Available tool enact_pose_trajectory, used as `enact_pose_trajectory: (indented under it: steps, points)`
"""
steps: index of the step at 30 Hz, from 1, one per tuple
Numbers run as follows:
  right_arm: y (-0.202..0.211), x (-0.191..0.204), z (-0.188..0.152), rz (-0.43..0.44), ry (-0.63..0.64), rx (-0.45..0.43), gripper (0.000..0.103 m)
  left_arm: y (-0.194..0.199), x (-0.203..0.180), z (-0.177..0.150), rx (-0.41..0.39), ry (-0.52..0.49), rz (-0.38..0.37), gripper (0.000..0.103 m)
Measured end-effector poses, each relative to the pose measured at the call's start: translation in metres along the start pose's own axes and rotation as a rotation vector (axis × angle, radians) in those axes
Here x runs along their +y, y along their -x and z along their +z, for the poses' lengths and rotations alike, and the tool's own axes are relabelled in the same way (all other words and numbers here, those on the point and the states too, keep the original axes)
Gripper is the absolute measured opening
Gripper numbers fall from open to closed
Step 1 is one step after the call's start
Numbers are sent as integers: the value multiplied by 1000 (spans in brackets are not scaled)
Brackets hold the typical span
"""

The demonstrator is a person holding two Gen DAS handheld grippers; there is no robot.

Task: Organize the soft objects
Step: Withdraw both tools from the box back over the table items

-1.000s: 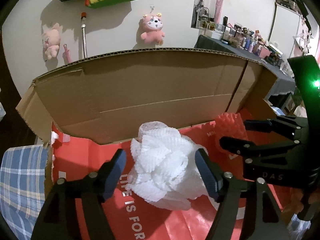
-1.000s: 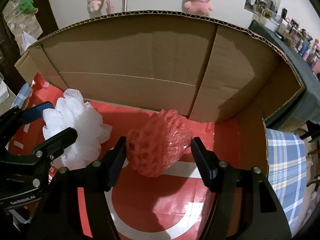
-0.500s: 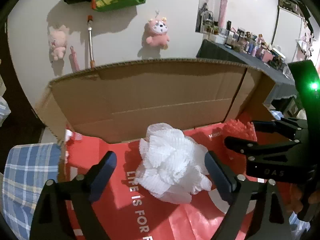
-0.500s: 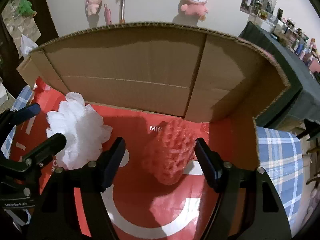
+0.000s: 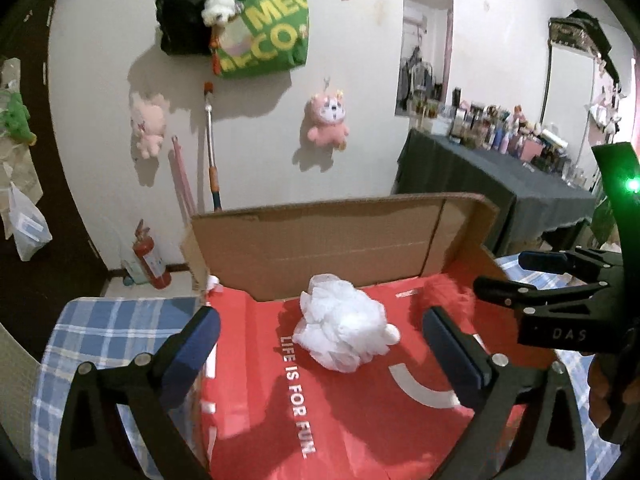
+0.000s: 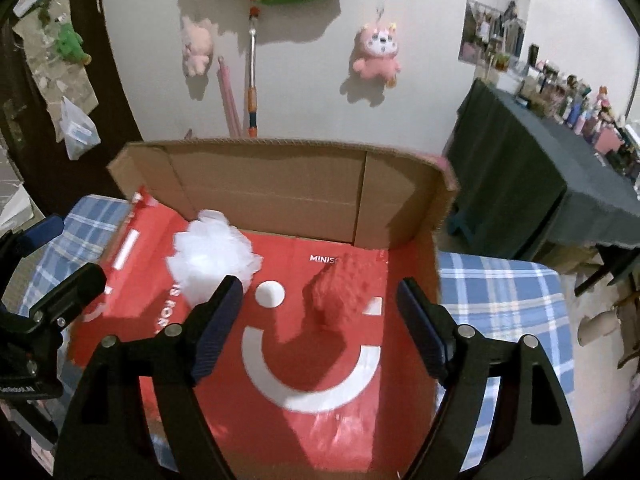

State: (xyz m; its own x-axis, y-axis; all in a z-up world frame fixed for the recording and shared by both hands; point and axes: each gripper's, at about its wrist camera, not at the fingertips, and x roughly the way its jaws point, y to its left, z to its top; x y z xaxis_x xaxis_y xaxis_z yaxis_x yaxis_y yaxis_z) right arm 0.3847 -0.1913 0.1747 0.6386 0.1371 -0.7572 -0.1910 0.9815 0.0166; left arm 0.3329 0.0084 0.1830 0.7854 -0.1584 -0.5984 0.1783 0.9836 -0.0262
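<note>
Your left gripper [image 5: 320, 344] opening, white mesh pouf [image 5: 344, 334] lying free beyond fingertips; right gripper [image 6: 320, 316] opening, red foam net [image 6: 340, 294] lying loose beyond.

Left gripper [image 5: 320, 344] and right gripper [image 6: 320, 320] both opening, nothing between

A table covered in a blue plaid cloth [image 6: 496, 292] is carrying an open cardboard box [image 6: 280, 184]. A red bag [image 6: 312, 364] printed with a white smile is lying flat, lining the box's floor.
</note>
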Motion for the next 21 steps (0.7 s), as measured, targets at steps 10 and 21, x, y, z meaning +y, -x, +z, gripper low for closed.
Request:
enact_pose_trajectory:
  steps: [10, 21]
  points:
    - [111, 15, -45, -8, 37, -222, 89, 98, -7, -26, -153, 31, -24, 103]
    - [211, 39, -128, 2, 79, -449, 97, 188, -23, -81, -294, 1, -3, 103]
